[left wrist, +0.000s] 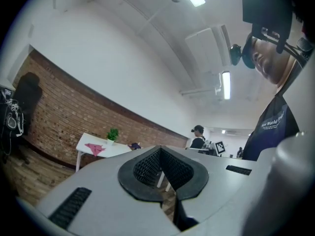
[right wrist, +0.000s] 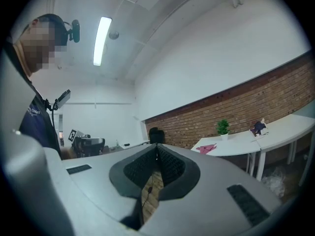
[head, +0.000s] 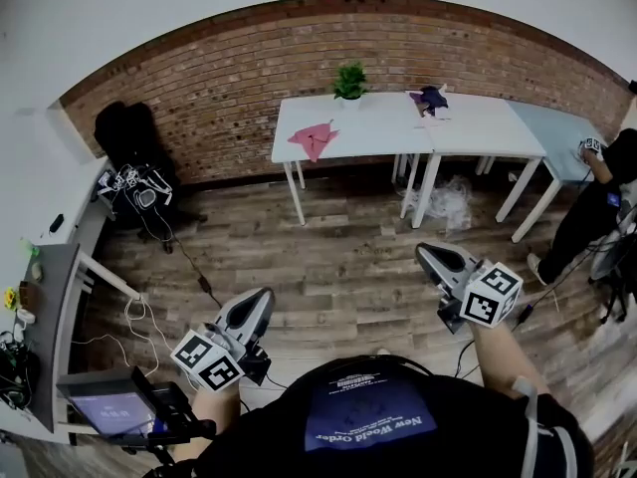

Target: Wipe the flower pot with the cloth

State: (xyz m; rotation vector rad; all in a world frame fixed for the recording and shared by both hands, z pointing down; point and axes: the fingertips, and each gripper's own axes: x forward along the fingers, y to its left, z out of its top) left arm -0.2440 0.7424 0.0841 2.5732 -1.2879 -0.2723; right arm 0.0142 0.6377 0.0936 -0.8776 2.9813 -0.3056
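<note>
Brick wall (head: 229, 78) behind white table (head: 383, 127) — cloth (head: 314, 137), flower pot (head: 349, 88).

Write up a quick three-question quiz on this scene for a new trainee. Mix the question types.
1. True or false: the pink cloth lies on the same white table as the flower pot.
2. Pick one. The left gripper and the right gripper are: A) both shut and empty; B) both wide open; C) shut on the cloth and the pot.
3. In the head view, on which side of the flower pot does the pink cloth lie?

Key: 1 true; 2 A; 3 left, and nearer the table's front edge.
</note>
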